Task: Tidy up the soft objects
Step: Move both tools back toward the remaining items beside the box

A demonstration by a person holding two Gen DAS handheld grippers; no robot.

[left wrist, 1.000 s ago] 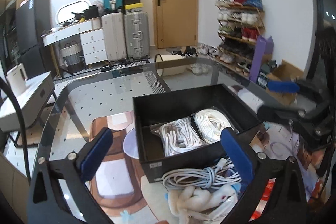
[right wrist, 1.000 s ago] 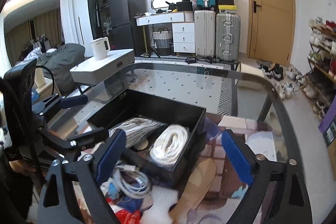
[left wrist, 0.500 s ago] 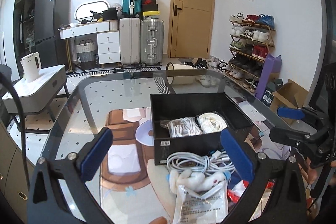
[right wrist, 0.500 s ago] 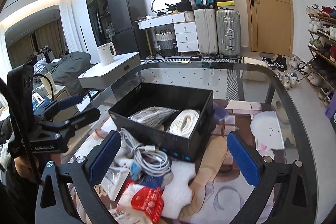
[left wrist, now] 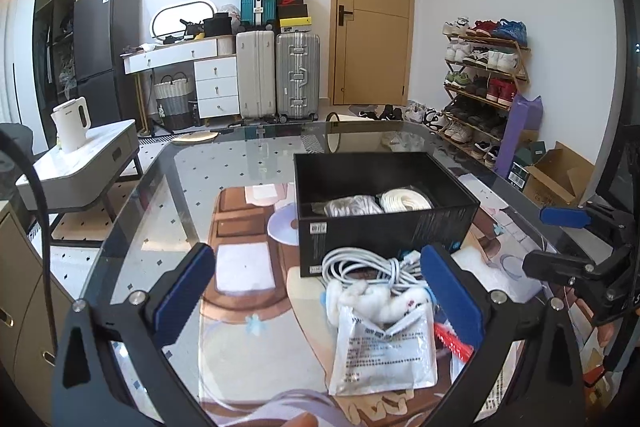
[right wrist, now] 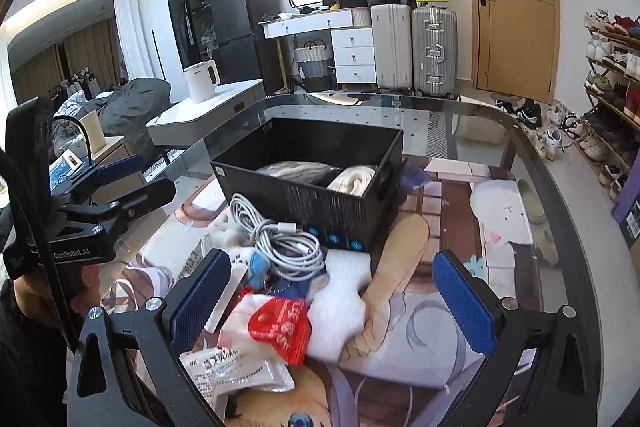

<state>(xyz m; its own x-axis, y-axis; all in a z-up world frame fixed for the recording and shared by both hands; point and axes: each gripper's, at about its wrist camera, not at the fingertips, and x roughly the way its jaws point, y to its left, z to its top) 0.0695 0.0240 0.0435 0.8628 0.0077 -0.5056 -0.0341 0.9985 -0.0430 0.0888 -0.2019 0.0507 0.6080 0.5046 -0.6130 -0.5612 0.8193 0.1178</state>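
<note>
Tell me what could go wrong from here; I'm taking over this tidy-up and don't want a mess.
The white cable coil lies loosely on the pile beside the black box, so a grab may snag its loops and drag neighbours. The red packet and the clear pouch look slippery and might slide on the glass table. Both the left gripper and the right gripper are open and close together, so they could collide.

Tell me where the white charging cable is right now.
The white charging cable lies coiled on the glass table, against the near wall of the black box, on the pile of packets; it shows in both views.
</note>
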